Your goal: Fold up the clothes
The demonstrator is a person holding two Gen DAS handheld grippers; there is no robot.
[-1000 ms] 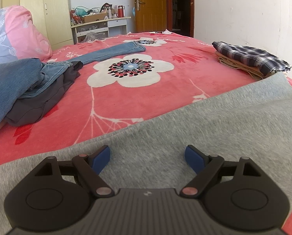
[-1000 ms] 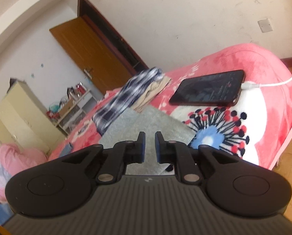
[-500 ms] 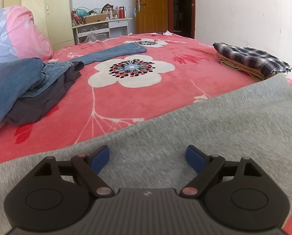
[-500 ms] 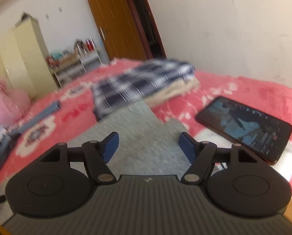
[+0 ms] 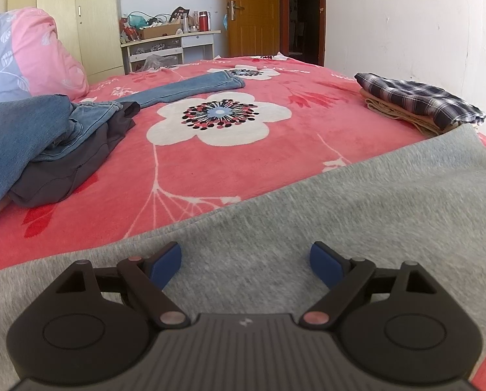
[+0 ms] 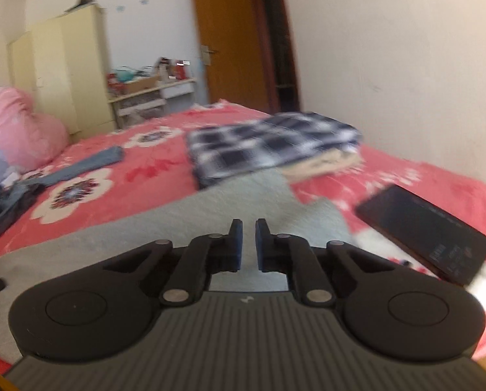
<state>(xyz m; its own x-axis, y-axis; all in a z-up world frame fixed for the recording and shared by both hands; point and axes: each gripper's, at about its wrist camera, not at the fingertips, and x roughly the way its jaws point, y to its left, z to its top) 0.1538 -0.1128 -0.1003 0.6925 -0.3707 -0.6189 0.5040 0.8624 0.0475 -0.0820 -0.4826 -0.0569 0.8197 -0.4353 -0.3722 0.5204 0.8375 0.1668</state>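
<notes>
Since a second ago, the right gripper has been swinging and rolling level, so the phone is now lying to its right instead of ahead; its fingers, which were spreading half a second ago, are now drawn almost together with nothing visible between them. The left gripper is staying put, its fingers spread wide and empty, hovering low over the grey garment.

That grey garment is lying flat across the near edge of the bed, directly under both grippers, its far corner reaching towards the folded stack. It looks like the piece in hand, spread out but not yet folded. The next move probably calls for each gripper to come down on an edge, pinch the cloth and carry it over.

Farther off, the checked shirt is sitting folded on a beige piece by the wall, seemingly done. On the left, jeans and a dark garment are waiting in a heap.

No baskets or boxes for clothes are showing; only a cluttered shelf is standing by the door.
</notes>
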